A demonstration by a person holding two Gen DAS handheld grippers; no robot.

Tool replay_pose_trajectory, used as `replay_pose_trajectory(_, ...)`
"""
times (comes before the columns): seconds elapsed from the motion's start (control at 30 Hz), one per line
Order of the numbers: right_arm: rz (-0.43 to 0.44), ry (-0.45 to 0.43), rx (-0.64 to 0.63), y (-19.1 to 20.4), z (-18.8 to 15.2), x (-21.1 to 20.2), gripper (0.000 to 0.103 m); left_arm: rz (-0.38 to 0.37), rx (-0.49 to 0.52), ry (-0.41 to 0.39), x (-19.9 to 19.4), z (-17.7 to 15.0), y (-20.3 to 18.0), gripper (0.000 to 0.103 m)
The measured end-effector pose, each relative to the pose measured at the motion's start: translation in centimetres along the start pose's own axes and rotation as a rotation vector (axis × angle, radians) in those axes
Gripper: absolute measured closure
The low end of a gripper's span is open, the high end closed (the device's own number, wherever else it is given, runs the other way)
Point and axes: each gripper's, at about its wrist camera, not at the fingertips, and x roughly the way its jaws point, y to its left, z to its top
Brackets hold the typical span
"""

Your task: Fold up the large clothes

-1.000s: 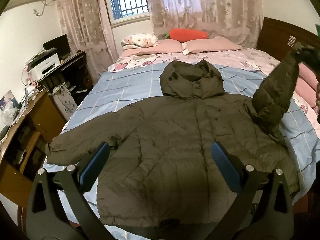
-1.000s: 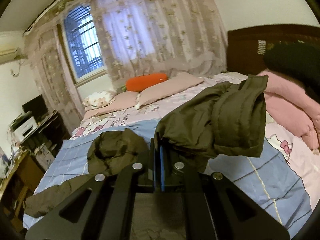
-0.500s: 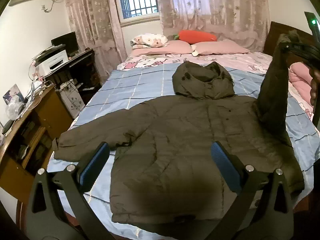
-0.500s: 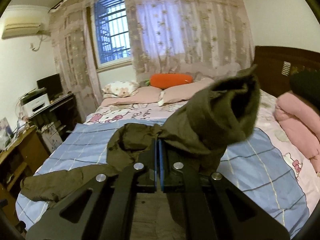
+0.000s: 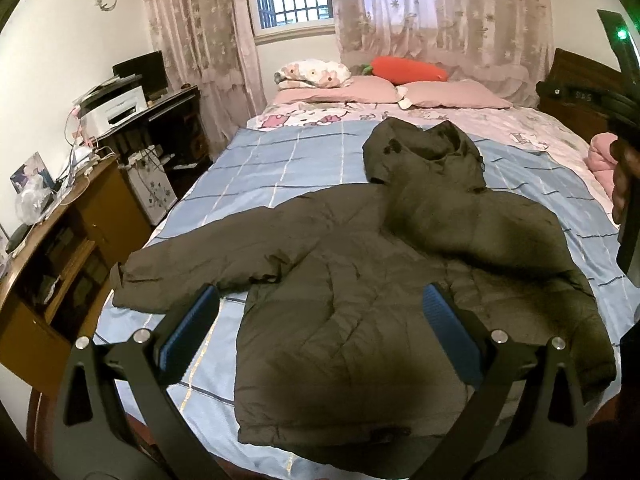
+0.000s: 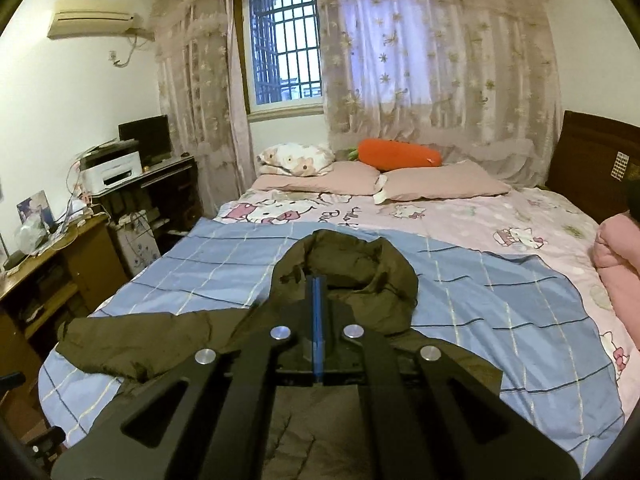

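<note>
The olive jacket (image 5: 360, 280) lies flat on the bed (image 5: 260, 172), hood toward the far pillows, its right sleeve folded across the chest, left sleeve stretched out. The left tool (image 5: 320, 320) hovers wide above the hem; the right tool (image 6: 318, 320) is pressed together, gripping nothing

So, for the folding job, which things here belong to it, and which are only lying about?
Belong to the job:
jacket
left gripper, open
right gripper, shut
bed

Only lying about:
carrot pillow
pink pillows
printer
monitor
</note>
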Motion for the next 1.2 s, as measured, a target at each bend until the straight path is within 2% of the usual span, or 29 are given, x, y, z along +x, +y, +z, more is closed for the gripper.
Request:
replay_pose_trajectory(0.03, -0.009, -0.012, 0.020, -0.6, 0.1, -0.2, 0.064, -0.002, 0.000, 0.000, 0.0, 0.0, 0.0, 0.002)
replay_pose_trajectory(0.07, -0.017, -0.032, 0.043, -1.3, 0.1, -0.5, 0.023, -0.003, 0.002, -0.002, 0.0, 0.0, -0.1, 0.002)
replay_pose_trajectory(0.1, -0.033, -0.062, 0.071, -2.2, 0.1, -1.1, 0.008, -0.004, 0.003, -0.003, 0.0, 0.0, -0.2, 0.002)
replay_pose_trajectory(0.37, -0.152, -0.061, 0.201, -9.1, 0.2, -2.4, 0.003, -0.003, 0.003, -0.002, 0.0, -0.1, -0.2, 0.002)
replay_pose_trajectory(0.6, -0.175, -0.054, 0.145, -8.8, -0.3, -2.8, 0.003, -0.013, 0.005, 0.007, 0.2, -0.4, -0.8, 0.002)
replay_pose_trajectory(0.67, -0.199, -0.029, 0.125, -8.6, -0.6, -2.1, 0.003, -0.012, 0.007, 0.006, 0.2, -0.5, -1.0, 0.002)
replay_pose_trajectory(0.7, -0.210, 0.016, 0.099, -7.8, -1.0, -1.2, 0.003, -0.012, 0.008, 0.005, 0.1, -0.6, -1.1, 0.002)
replay_pose_trajectory(0.77, -0.215, 0.077, 0.021, -5.7, -2.0, 0.5, 0.003, -0.012, 0.008, 0.008, 0.1, -0.6, -1.2, 0.002)
replay_pose_trajectory(0.93, -0.222, 0.202, -0.269, 4.1, -7.4, 6.2, 0.003, -0.007, 0.006, 0.006, 0.0, -0.9, -1.3, 0.002)
replay_pose_trajectory(1.03, -0.260, 0.168, -0.567, 11.6, -12.2, 8.2, 0.003, 0.001, 0.003, 0.005, -0.2, -1.2, -0.8, 0.002)
replay_pose_trajectory(1.07, -0.285, 0.155, -0.742, 14.5, -14.8, 9.1, 0.003, 0.006, 0.000, 0.005, -0.3, -1.3, -0.4, 0.002)
replay_pose_trajectory(1.13, -0.304, 0.155, -0.931, 17.1, -17.9, 10.5, 0.003, 0.012, -0.013, 0.004, -0.4, -1.4, 0.5, 0.002)
replay_pose_trajectory(1.2, -0.302, 0.176, -0.982, 17.8, -19.3, 11.7, 0.006, 0.019, -0.026, 0.000, -0.6, -1.4, 1.6, 0.002)
